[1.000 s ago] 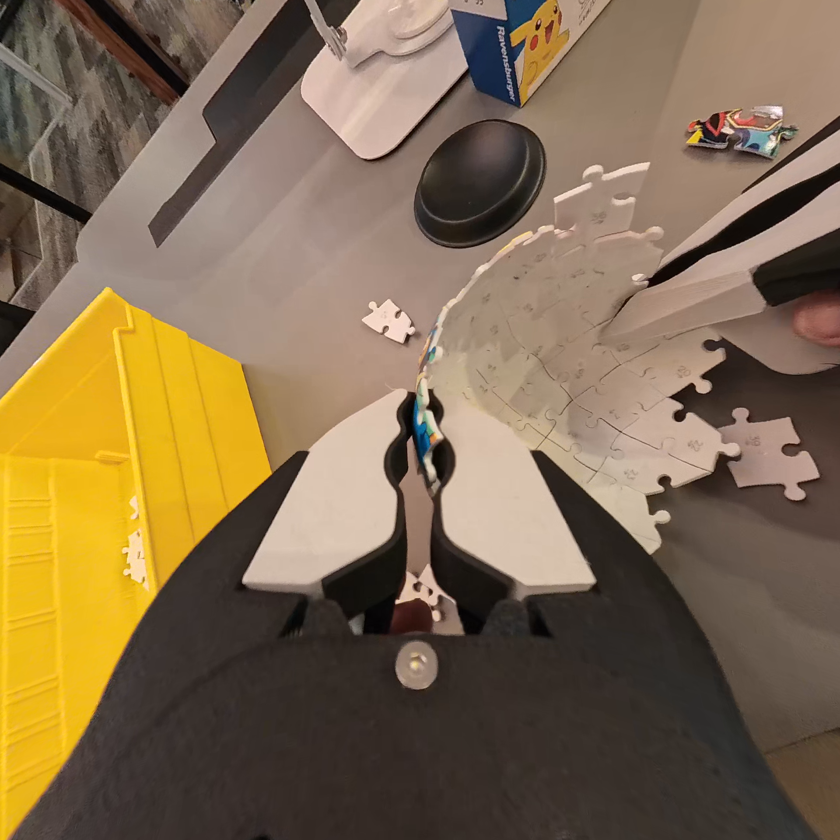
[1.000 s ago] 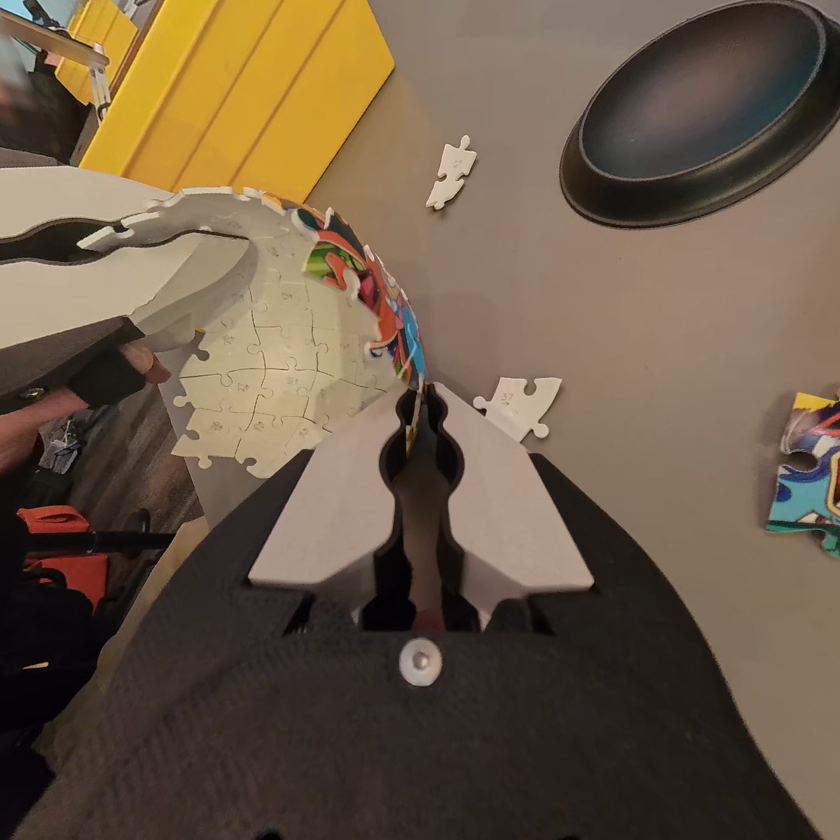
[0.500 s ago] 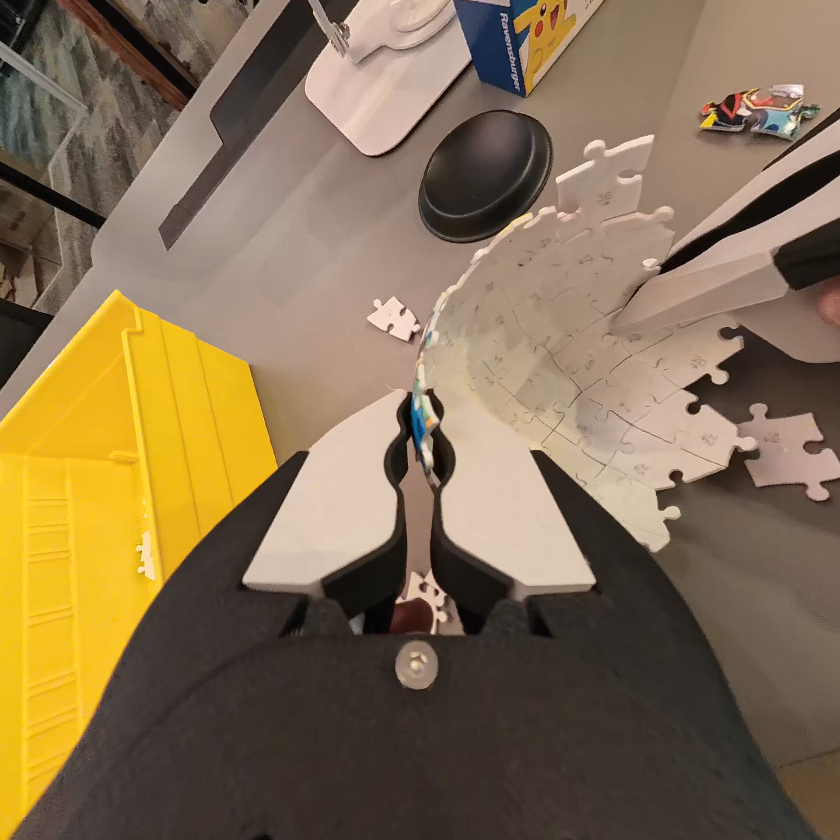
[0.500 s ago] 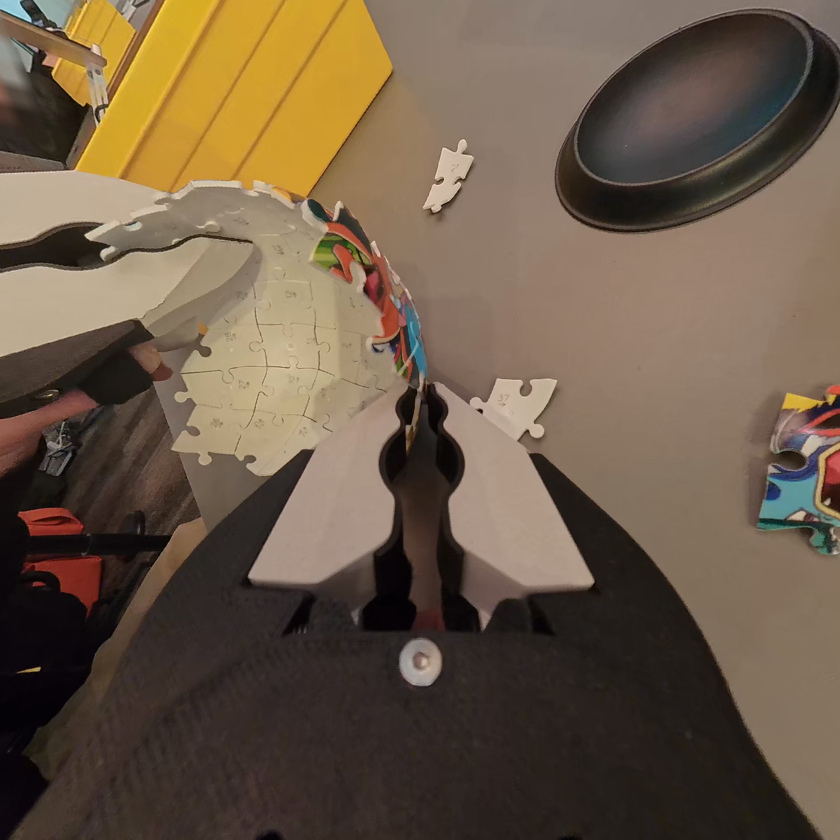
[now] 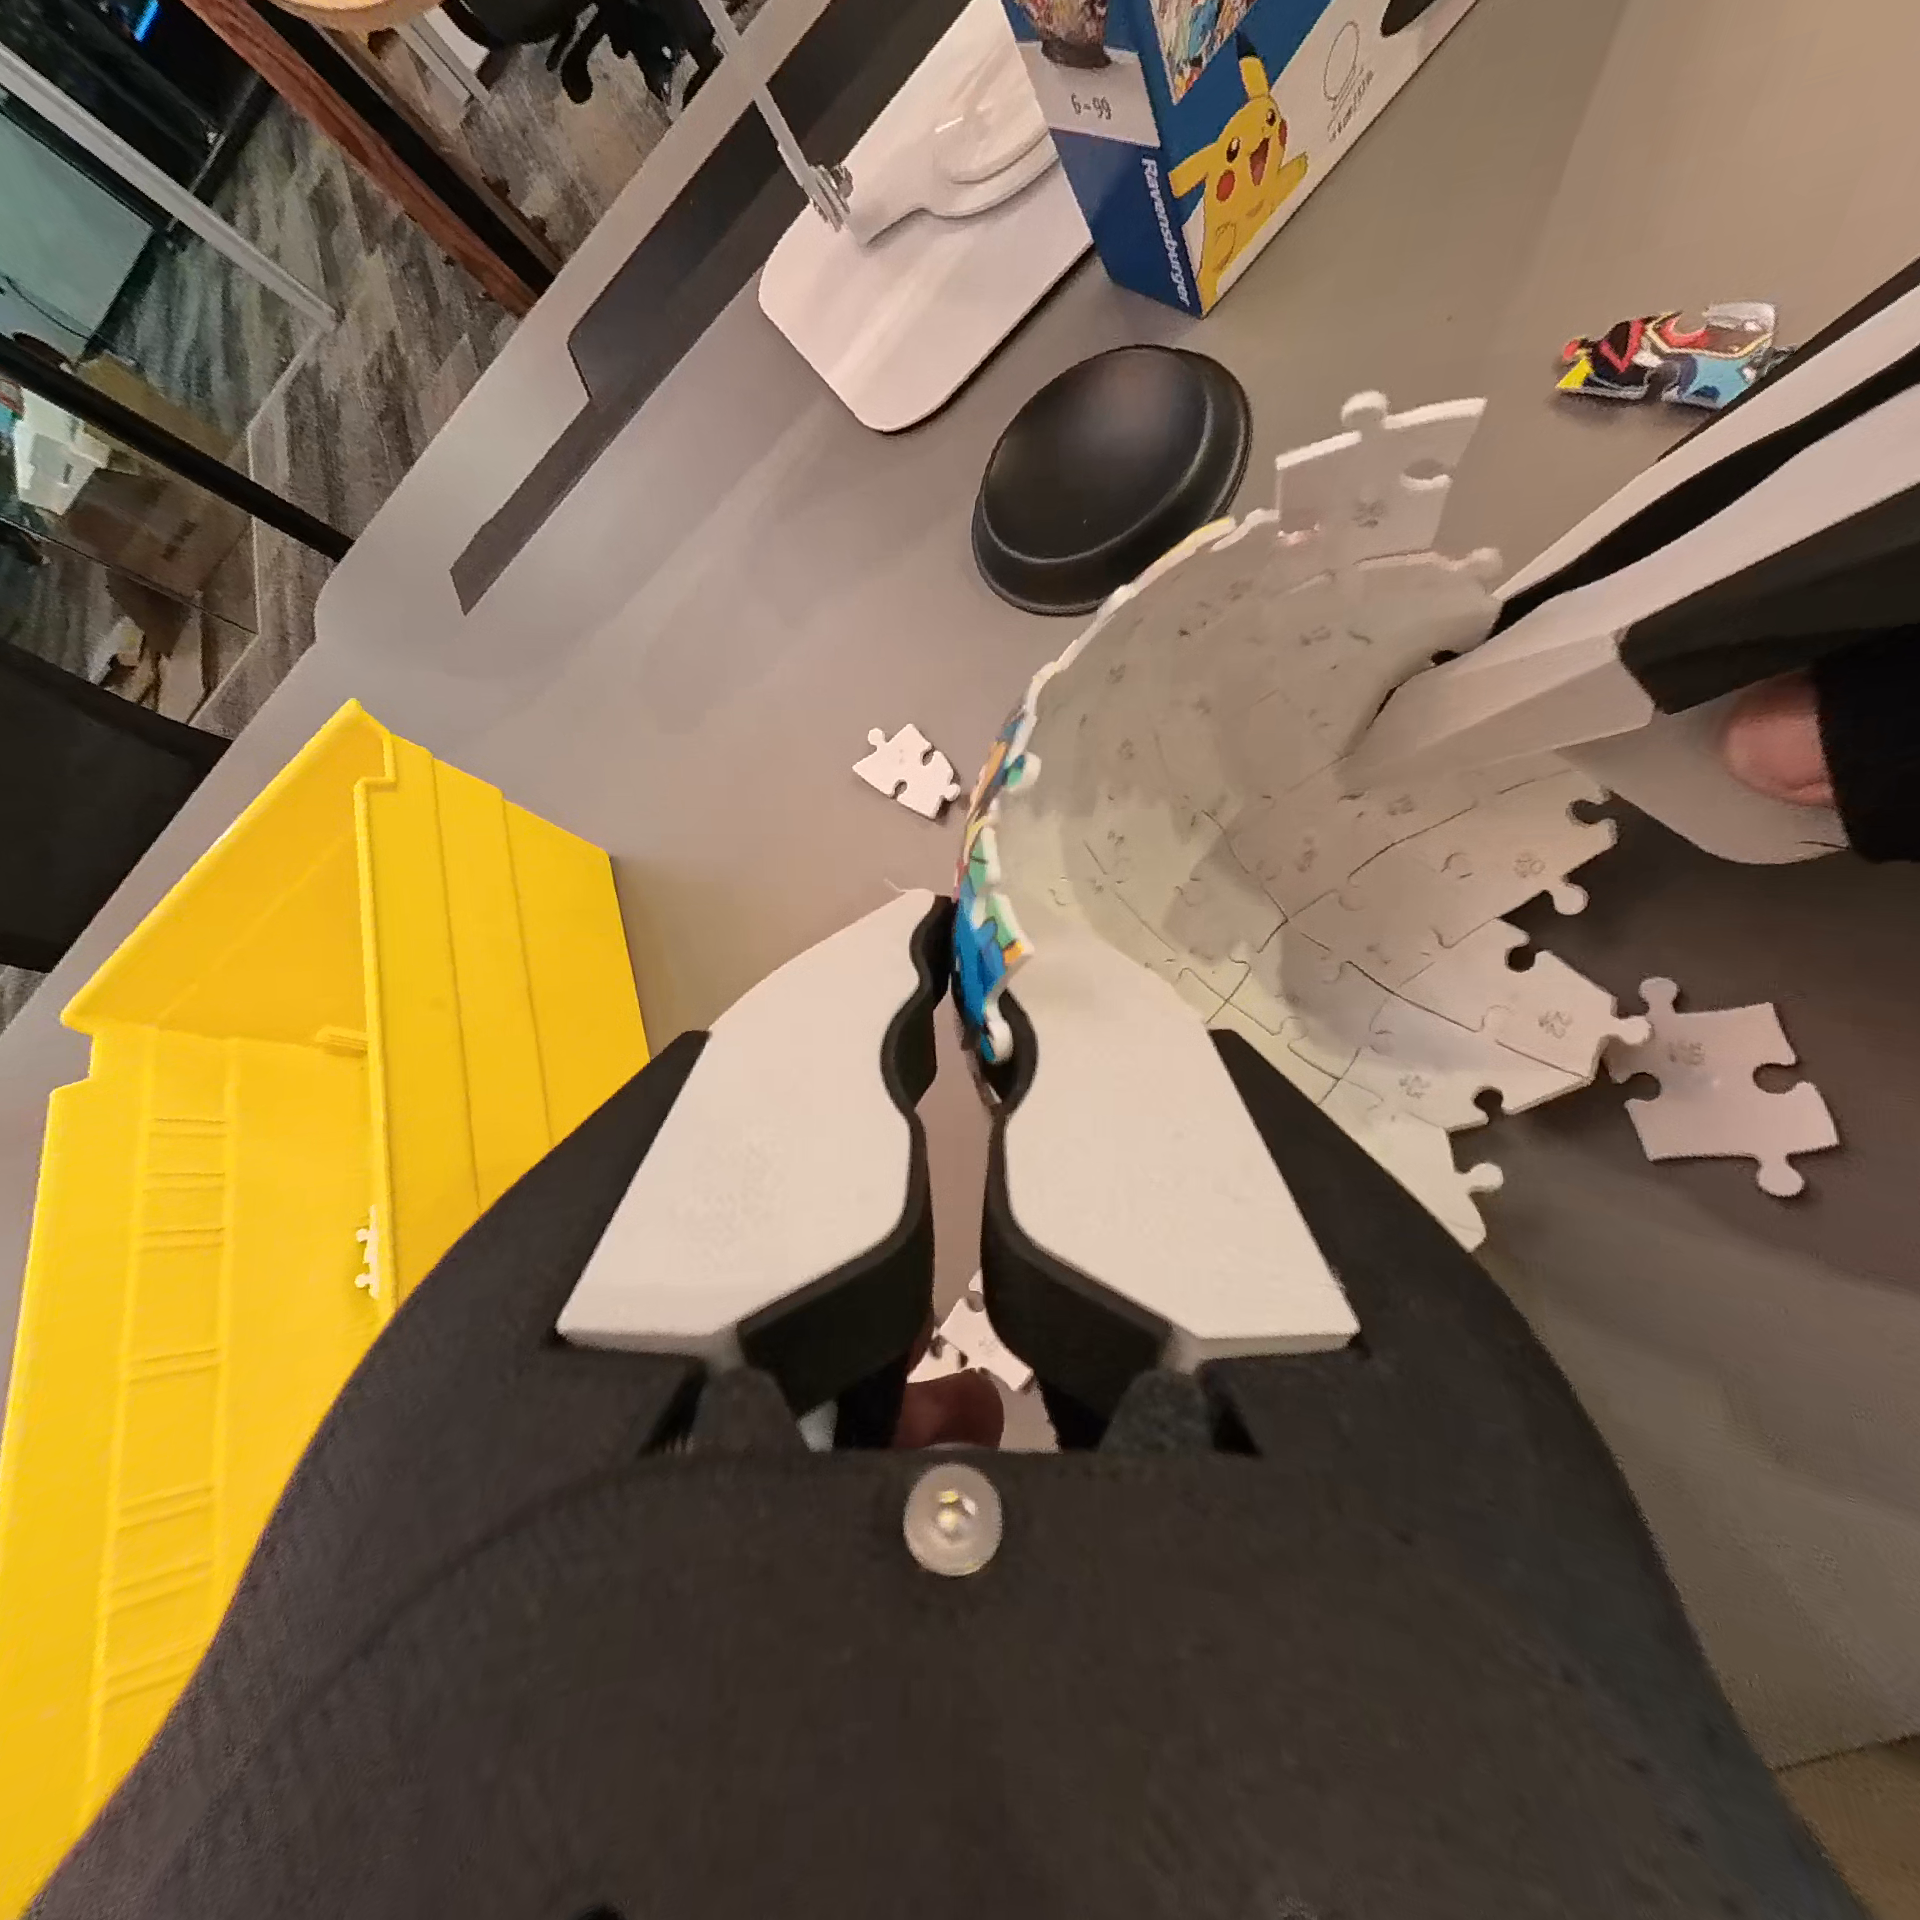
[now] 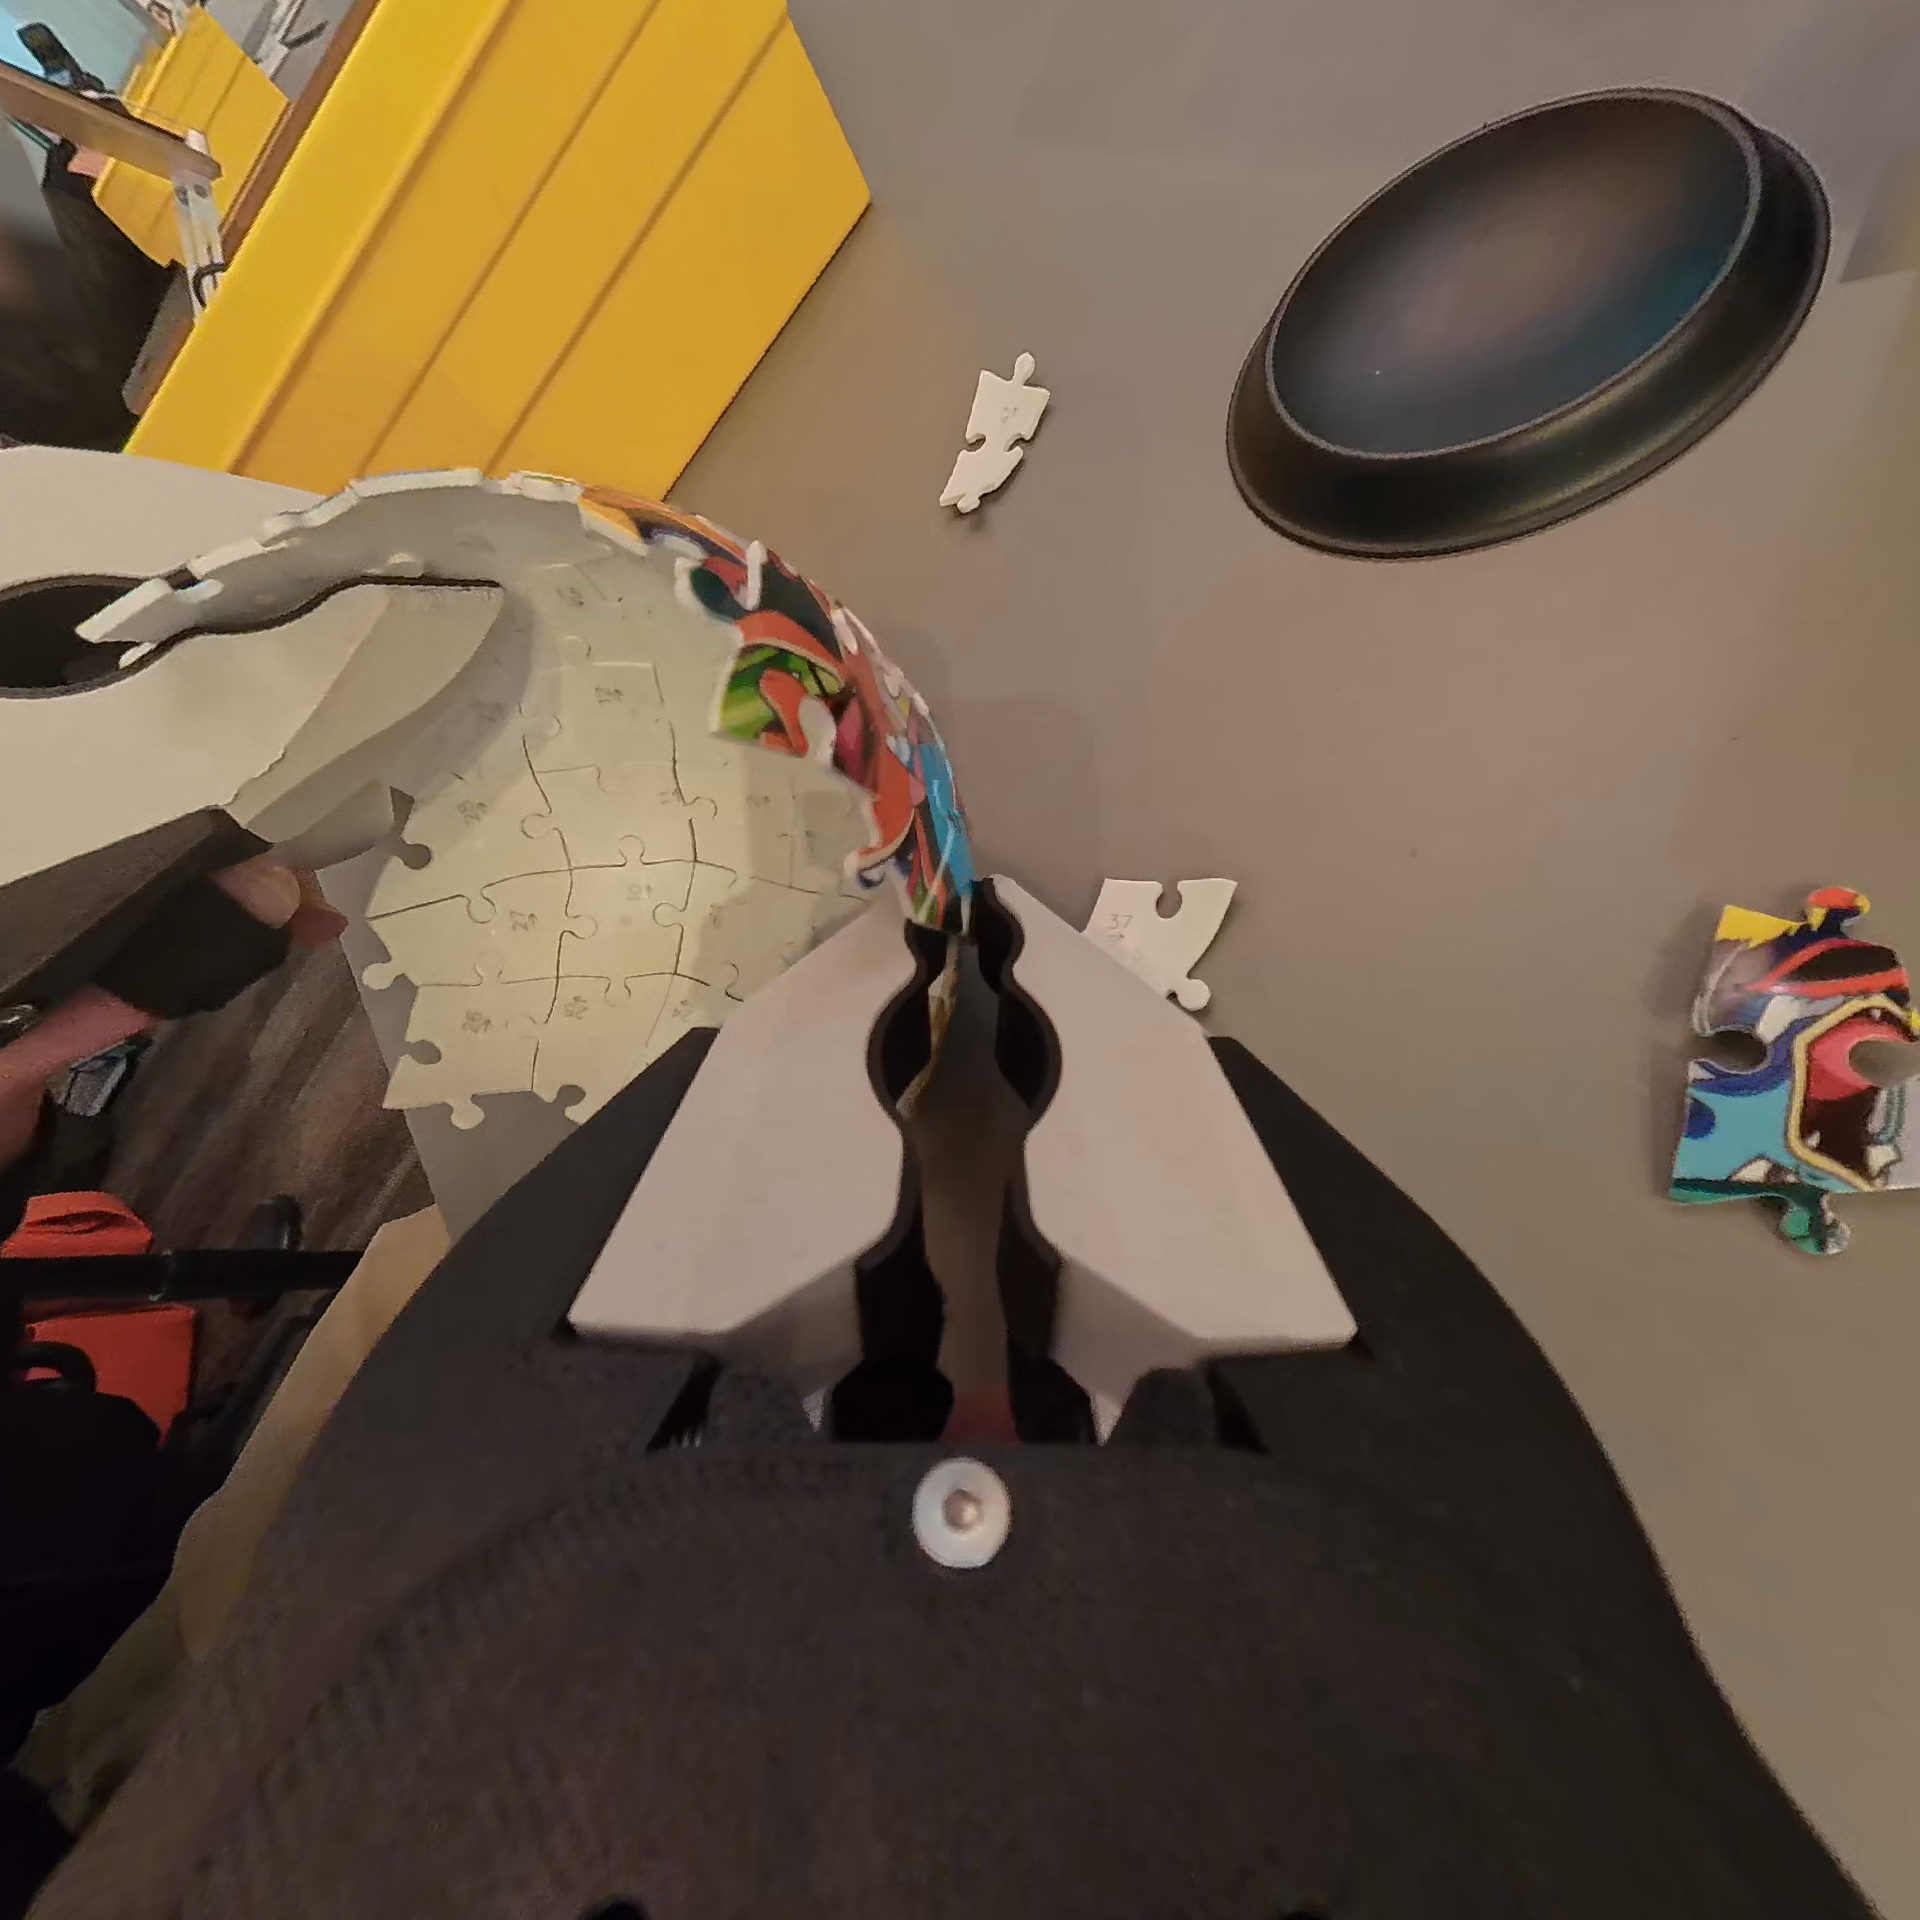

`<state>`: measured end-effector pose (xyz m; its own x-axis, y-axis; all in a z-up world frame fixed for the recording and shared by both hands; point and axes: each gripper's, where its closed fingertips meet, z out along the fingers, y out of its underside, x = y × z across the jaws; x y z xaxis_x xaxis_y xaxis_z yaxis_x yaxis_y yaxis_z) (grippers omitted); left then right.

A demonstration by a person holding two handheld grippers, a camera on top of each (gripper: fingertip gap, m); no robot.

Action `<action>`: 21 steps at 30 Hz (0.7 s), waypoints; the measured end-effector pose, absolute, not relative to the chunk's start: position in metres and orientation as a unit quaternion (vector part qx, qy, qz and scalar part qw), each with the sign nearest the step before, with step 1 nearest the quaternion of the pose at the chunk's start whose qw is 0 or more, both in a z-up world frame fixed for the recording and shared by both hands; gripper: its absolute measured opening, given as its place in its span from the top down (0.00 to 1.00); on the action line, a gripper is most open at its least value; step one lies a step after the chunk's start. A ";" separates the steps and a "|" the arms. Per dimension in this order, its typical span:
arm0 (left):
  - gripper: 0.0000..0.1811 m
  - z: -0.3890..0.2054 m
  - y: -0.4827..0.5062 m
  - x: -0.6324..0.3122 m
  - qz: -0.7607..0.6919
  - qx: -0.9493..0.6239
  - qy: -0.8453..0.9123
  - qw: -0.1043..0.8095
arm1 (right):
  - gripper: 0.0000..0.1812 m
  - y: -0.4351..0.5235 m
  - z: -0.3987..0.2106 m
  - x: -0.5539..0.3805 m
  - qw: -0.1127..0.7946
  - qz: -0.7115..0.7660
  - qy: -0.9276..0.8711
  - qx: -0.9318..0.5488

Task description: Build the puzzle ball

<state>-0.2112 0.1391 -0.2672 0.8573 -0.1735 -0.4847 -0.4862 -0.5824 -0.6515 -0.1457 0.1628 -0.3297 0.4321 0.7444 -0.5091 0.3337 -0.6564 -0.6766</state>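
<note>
Table (image 5: 790,582): grey, holding everything below.
Yellow bin (image 5: 312,1091): on the left side of the table, near the edge; a few small white pieces cling to its inner wall.
Puzzle ball (image 5: 1299,831): a half-built curved shell, white inside and brightly coloured outside, held just above the table between the two grippers, right of the bin.
Left gripper (image 5: 961,997): fingers nearly closed, pinching the near left rim of the shell.
Right gripper (image 6: 966,935): fingers nearly closed, pinching the opposite rim of the shell.
Puzzle box (image 5: 1205,135): blue, at the far side of the table.
White stand (image 5: 904,270): flat base, just left of the box.
Black dish (image 6: 1527,312): round, between the stand and the shell.
Coloured pieces (image 6: 1803,1070): a small joined cluster lying face up, far right.
Loose white pieces: one (image 5: 1725,1091) touching the shell's right edge, one (image 5: 906,767) just left of the shell.
</note>
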 end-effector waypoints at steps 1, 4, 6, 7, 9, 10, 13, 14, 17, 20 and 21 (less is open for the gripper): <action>0.98 -0.267 0.139 -0.211 0.192 -0.868 0.191 0.416 | 0.98 0.163 -0.330 -0.146 0.249 0.415 -0.333 -0.809; 0.98 -0.266 0.139 -0.210 0.191 -0.868 0.187 0.418 | 0.98 0.164 -0.329 -0.145 0.248 0.416 -0.332 -0.809; 0.98 -0.267 0.139 -0.210 0.190 -0.868 0.187 0.419 | 0.99 0.165 -0.330 -0.145 0.245 0.418 -0.331 -0.810; 0.98 -0.267 0.140 -0.211 0.190 -0.868 0.185 0.419 | 0.98 0.165 -0.330 -0.146 0.243 0.419 -0.329 -0.810; 0.98 -0.268 0.140 -0.212 0.188 -0.869 0.182 0.420 | 0.98 0.165 -0.330 -0.146 0.243 0.422 -0.325 -0.811; 0.98 -0.268 0.139 -0.212 0.186 -0.870 0.179 0.420 | 0.98 0.165 -0.330 -0.146 0.241 0.424 -0.324 -0.811; 0.98 -0.267 0.139 -0.215 0.191 -0.869 0.173 0.422 | 0.92 0.165 -0.332 -0.141 0.231 0.426 -0.321 -0.814; 0.98 -0.267 0.139 -0.216 0.191 -0.870 0.170 0.422 | 0.90 0.164 -0.333 -0.139 0.225 0.426 -0.323 -0.815; 0.98 -0.268 0.139 -0.218 0.189 -0.871 0.163 0.423 | 0.93 0.161 -0.333 -0.137 0.220 0.427 -0.332 -0.812; 0.98 -0.268 0.139 -0.217 0.182 -0.872 0.160 0.426 | 0.92 0.158 -0.333 -0.141 0.218 0.427 -0.336 -0.811; 0.98 -0.268 0.139 -0.217 0.182 -0.871 0.161 0.426 | 0.92 0.158 -0.334 -0.142 0.216 0.425 -0.339 -0.811</action>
